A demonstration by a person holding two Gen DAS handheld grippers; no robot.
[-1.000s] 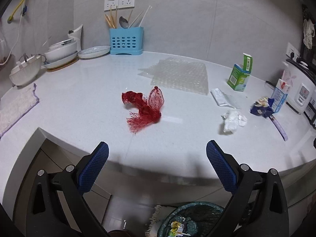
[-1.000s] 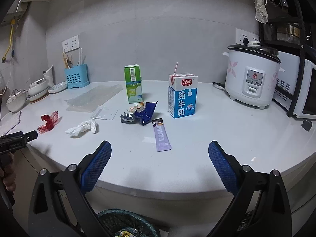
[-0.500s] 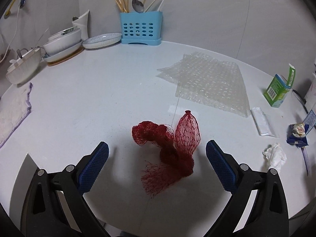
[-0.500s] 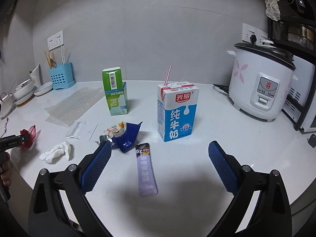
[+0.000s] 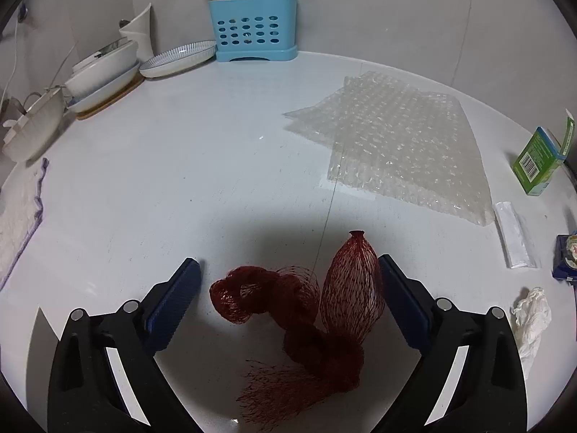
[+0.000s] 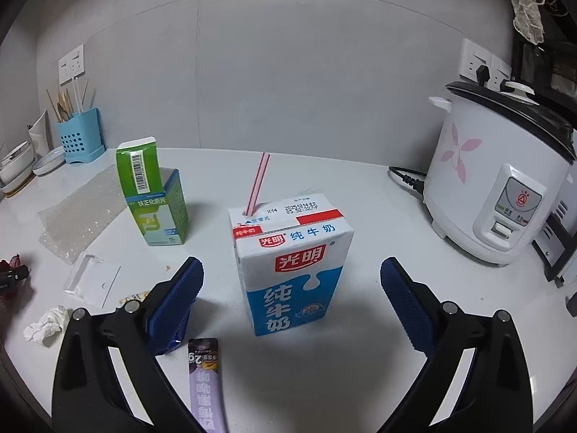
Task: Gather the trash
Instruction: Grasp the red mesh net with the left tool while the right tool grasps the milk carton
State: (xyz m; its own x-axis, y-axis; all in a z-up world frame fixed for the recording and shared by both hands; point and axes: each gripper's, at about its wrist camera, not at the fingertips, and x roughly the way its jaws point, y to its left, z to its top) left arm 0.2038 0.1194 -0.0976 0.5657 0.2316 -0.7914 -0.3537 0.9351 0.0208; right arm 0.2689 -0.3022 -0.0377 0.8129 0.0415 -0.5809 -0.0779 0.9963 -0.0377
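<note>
Grippers both wide open, empty: left gripper (image 5: 288, 281) straddled red mesh net (image 5: 306, 314) on counter (image 5: 180, 180), right gripper (image 6: 292, 278) framed milk carton (image 6: 292, 263). Pre-grasp step; next prob. close on each w/ light squeeze

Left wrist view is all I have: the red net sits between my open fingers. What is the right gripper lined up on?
Observer: The right gripper is open, with an upright milk carton standing between its fingers, untouched.
Operator: Anything sticking out of the carton?
Observer: A pink straw stands in its top.
Operator: Other trash close by?
Observer: A purple sachet lies flat on the counter, nearer the camera than the carton.
</note>
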